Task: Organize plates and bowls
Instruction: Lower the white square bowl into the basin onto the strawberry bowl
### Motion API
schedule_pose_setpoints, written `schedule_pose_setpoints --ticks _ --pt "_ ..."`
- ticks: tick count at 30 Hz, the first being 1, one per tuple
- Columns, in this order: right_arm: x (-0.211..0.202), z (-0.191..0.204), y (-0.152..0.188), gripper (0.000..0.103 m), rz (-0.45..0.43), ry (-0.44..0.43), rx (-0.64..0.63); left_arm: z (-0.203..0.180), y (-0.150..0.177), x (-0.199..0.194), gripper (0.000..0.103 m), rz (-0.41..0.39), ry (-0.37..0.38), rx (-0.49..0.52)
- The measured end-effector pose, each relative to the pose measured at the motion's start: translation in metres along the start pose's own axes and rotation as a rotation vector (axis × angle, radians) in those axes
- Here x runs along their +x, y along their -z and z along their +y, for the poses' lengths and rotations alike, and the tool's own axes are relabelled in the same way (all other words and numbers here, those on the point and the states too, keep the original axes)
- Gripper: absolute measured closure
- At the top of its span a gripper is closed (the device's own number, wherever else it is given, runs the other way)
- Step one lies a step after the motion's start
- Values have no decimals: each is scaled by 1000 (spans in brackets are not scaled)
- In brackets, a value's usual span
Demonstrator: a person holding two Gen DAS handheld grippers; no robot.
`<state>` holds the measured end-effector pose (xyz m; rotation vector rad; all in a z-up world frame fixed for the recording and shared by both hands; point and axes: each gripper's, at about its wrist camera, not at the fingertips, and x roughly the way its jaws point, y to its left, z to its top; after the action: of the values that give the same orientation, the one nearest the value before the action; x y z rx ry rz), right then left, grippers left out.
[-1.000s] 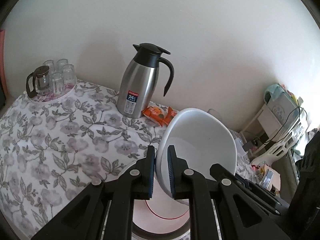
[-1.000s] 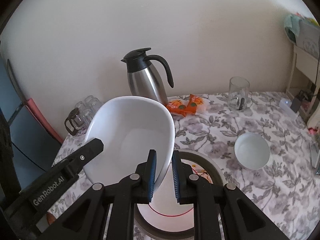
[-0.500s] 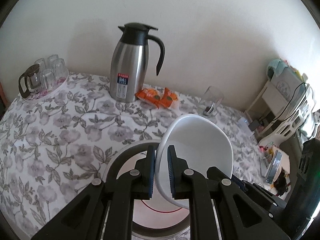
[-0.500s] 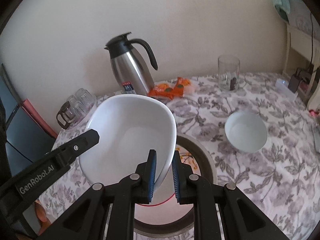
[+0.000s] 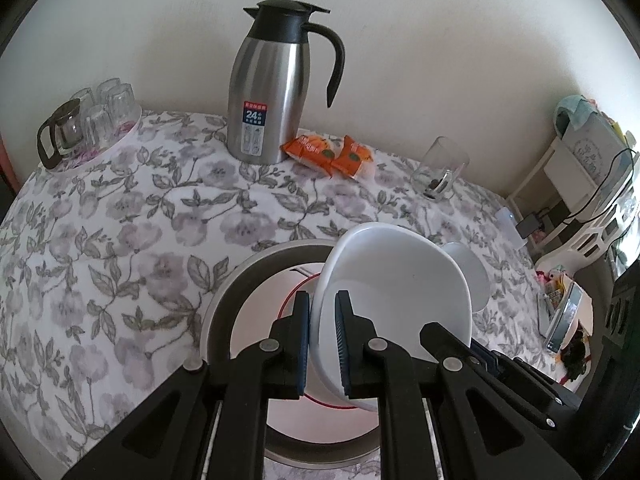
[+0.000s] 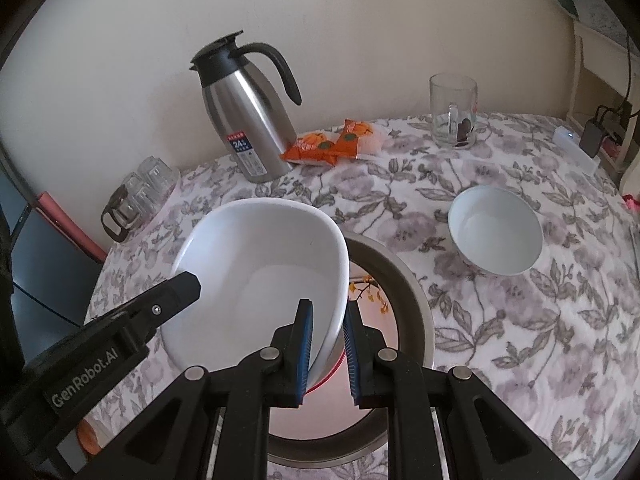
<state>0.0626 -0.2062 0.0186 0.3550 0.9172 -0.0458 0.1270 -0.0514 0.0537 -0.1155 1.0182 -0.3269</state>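
White squarish ceramic dish (image 6: 260, 268), tilted, hangs over the round metal-rimmed plate (image 6: 412, 300) with the red ring, gripped from both sides: left gripper (image 5: 322, 344) clamped on one rim, right gripper (image 6: 326, 346) clamped on the opposite rim. Small white round bowl (image 6: 496, 236) sits apart on the flowered tablecloth (image 6: 520, 320), steel thermos jug (image 5: 268, 92) near the wall.

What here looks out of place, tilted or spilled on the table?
Nothing is spilled or broken. Only the large white bowl is tilted, because both tongs, left and right, grip its rim above the plate in the metal basin.
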Motion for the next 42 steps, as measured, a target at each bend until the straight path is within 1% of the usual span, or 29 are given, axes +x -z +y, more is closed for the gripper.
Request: schedule_pose_setpoints --ticks 9,20,27,35,42 --pt "14 5 0 86 35 -8 -8 13 2 10 90 36 -13 -37" --pt "23 -1 0 86 61 -3 6 18 6 25 90 87 2 -63" --pt "29 -1 2 85 75 -2 3 22 9 36 90 120 -12 -75" --pt "29 -1 1 85 75 -4 4 22 10 37 90 121 -10 -75" --pt "29 -3 0 84 81 -31 20 25 10 40 90 130 5 -92"
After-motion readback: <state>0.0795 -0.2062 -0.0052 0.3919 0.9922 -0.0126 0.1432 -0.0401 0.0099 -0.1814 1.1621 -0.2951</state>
